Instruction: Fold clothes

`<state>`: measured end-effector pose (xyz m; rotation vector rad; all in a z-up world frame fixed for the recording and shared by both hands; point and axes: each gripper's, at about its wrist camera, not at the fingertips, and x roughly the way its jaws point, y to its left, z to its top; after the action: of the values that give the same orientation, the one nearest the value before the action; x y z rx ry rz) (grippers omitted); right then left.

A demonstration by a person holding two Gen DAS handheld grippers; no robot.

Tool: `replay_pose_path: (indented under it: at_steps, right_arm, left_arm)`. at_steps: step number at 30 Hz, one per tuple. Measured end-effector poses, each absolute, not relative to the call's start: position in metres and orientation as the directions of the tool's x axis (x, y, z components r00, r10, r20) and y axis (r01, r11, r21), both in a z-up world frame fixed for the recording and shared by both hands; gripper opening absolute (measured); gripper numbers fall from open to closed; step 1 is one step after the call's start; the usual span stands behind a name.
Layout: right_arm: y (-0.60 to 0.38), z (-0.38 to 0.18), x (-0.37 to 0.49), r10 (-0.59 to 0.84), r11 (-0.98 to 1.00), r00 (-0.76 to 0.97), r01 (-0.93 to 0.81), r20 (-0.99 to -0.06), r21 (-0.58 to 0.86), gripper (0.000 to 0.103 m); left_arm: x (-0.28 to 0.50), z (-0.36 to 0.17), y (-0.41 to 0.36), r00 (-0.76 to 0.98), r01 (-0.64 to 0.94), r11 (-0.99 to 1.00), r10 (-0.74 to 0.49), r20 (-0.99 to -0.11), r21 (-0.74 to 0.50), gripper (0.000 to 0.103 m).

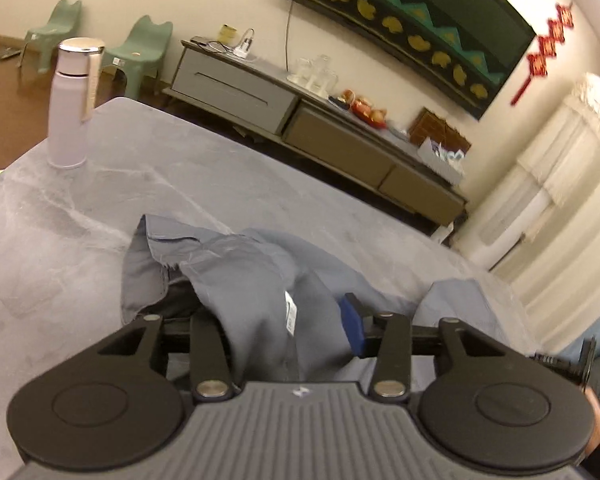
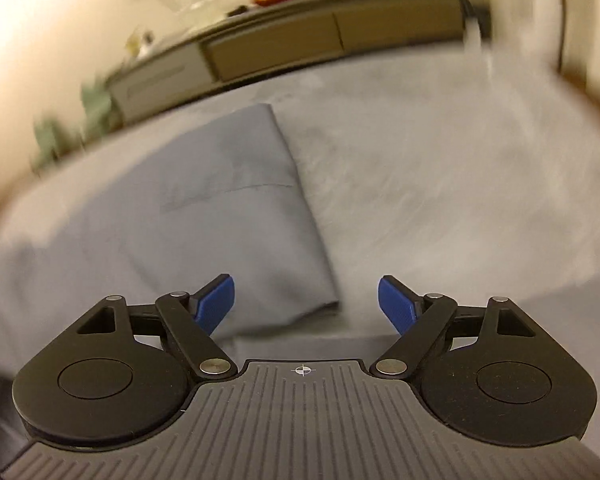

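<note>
A grey-blue garment lies bunched on the grey marbled table. A ridge of it with a white label rises between the jaws of my left gripper. That gripper is shut on the fabric: the right blue pad presses against it and the left pad is hidden under cloth. In the blurred right wrist view the garment lies flat with a folded edge. My right gripper stands open just above its near corner, with both blue pads clear of the cloth.
A pale lilac bottle with a metal cap stands at the table's far left corner. Beyond the table runs a long low cabinet with glasses and fruit on it. Two green plastic chairs stand against the wall.
</note>
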<state>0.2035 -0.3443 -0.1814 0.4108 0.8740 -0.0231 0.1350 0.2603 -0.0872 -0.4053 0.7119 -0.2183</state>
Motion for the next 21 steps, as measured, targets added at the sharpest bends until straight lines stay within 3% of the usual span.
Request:
replay_pose_path:
  at_steps: [1,2,3,5,7,9,11,14,15,16,17,19,20,21]
  right_arm:
    - [-0.343,-0.184,0.209,0.154,0.920,0.652,0.180,-0.743,0.348,0.065]
    - [-0.334,-0.187,0.214,0.179,0.920,0.639,0.160,-0.748,0.357,0.016]
    - [-0.330,-0.185,0.214,0.192,0.917,0.643,0.151,-0.742,0.368,0.004]
    - [-0.326,-0.162,0.202,0.171,0.923,0.706,0.129,-0.688,0.362,0.003]
    - [-0.315,-0.101,0.171,0.142,0.939,0.829,0.060,-0.541,0.338,0.003]
    - [-0.299,-0.027,0.132,0.069,0.976,0.917,0.018,-0.394,0.215,0.003]
    - [-0.280,0.029,0.106,-0.020,0.997,0.953,0.041,-0.303,0.062,0.003]
    - [-0.255,0.055,0.129,-0.241,0.964,0.920,0.189,-0.309,-0.189,0.004]
    - [-0.257,0.040,0.156,-0.302,0.943,0.882,0.221,-0.362,-0.248,0.006]
    - [-0.263,0.017,0.190,-0.355,0.924,0.829,0.241,-0.432,-0.298,0.016]
    - [-0.273,-0.014,0.219,-0.387,0.913,0.761,0.236,-0.521,-0.334,0.035]
    - [-0.299,-0.058,0.228,-0.417,0.909,0.674,0.303,-0.610,-0.286,0.037]
    - [-0.311,-0.079,0.229,-0.425,0.903,0.635,0.346,-0.645,-0.254,0.038]
    - [-0.320,-0.089,0.214,-0.387,0.913,0.654,0.372,-0.649,-0.169,0.044]
  left_arm:
    - [0.136,-0.089,0.256,0.738,0.053,0.912,-0.311,-0.599,-0.408,0.026]
    - [0.136,-0.090,0.255,0.747,0.038,0.920,-0.285,-0.600,-0.389,0.011]
    - [0.136,-0.090,0.253,0.757,0.024,0.928,-0.259,-0.600,-0.371,0.011]
    - [0.131,-0.081,0.261,0.797,0.000,0.920,-0.236,-0.555,-0.392,0.010]
    - [0.126,-0.071,0.270,0.828,-0.010,0.905,-0.231,-0.511,-0.425,0.010]
    - [0.123,-0.060,0.278,0.851,-0.005,0.883,-0.243,-0.466,-0.469,0.010]
    - [0.134,-0.058,0.282,0.849,-0.024,0.859,-0.253,-0.464,-0.512,0.010]
    - [0.170,-0.078,0.277,0.793,-0.088,0.848,-0.258,-0.552,-0.523,0.010]
    - [0.184,-0.086,0.274,0.769,-0.106,0.849,-0.261,-0.584,-0.519,0.012]
    - [0.195,-0.094,0.268,0.742,-0.104,0.868,-0.258,-0.619,-0.486,0.014]
    - [0.199,-0.099,0.266,0.727,-0.110,0.871,-0.258,-0.636,-0.479,0.018]
    - [0.190,-0.097,0.266,0.727,-0.074,0.874,-0.283,-0.626,-0.481,0.025]
    - [0.178,-0.094,0.271,0.745,-0.045,0.877,-0.290,-0.601,-0.479,0.037]
    - [0.167,-0.089,0.276,0.761,-0.007,0.880,-0.303,-0.573,-0.475,0.058]
